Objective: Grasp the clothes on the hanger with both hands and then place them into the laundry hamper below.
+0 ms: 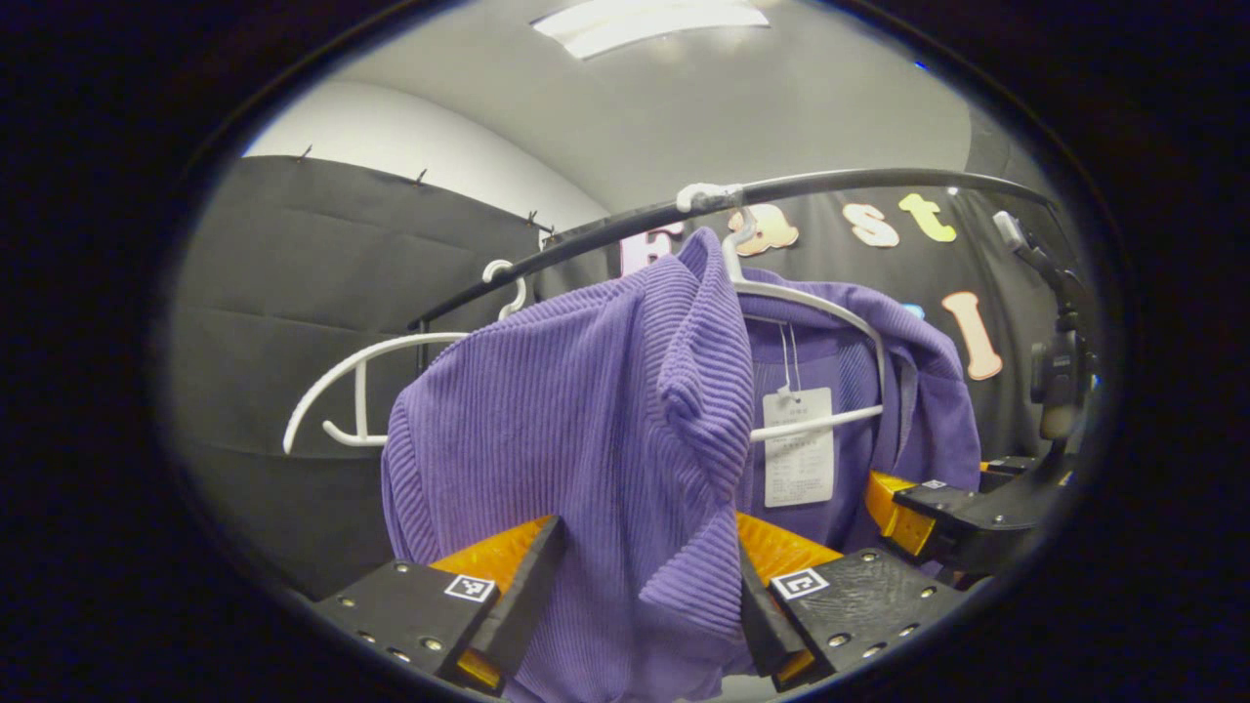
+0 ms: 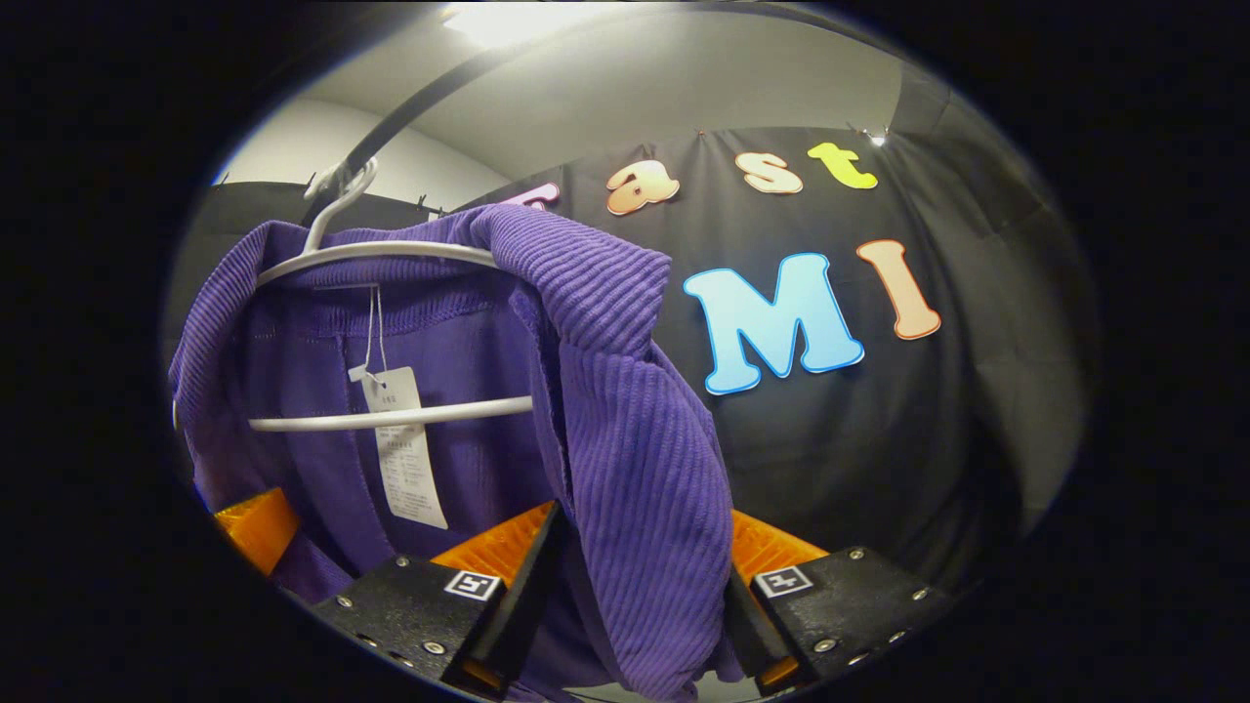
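My left gripper (image 1: pixel 645 596) is wide open with a fold of the purple top (image 1: pixel 586 410) hanging between its fingers; whether they press it, I cannot tell. My right gripper (image 2: pixel 640 596) straddles the other side likewise. Beyond, the top hangs on a white hanger (image 2: pixel 391 252) from the rail (image 1: pixel 830 186).

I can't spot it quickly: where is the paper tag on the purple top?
The tag hangs on a string inside the purple top, crossing the white hanger's lower bar; in the right gripper view it is left of centre.
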Action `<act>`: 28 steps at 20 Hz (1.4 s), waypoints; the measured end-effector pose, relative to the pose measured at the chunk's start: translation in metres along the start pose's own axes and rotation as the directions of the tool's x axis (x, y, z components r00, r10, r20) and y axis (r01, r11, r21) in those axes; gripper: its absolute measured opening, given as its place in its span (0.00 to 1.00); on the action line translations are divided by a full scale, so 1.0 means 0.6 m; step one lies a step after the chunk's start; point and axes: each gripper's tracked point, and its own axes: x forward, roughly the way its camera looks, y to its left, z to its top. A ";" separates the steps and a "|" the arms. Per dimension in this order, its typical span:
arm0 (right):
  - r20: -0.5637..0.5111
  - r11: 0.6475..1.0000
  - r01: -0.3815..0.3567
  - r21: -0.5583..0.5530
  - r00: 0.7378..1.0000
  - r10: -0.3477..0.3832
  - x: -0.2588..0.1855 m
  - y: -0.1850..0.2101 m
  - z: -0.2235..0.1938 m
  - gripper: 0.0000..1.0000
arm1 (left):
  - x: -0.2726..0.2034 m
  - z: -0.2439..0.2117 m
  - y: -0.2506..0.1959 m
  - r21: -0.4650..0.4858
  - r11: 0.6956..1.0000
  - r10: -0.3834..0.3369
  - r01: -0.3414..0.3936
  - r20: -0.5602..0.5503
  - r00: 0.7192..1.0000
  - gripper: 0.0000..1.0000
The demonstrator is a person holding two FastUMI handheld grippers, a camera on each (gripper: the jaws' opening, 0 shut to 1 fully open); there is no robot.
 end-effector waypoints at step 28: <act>0.443 0.954 0.195 -0.227 0.893 -0.077 -0.114 -0.034 0.261 0.04 | -0.122 0.173 0.157 0.107 0.992 0.050 -0.070 0.178 0.983 0.02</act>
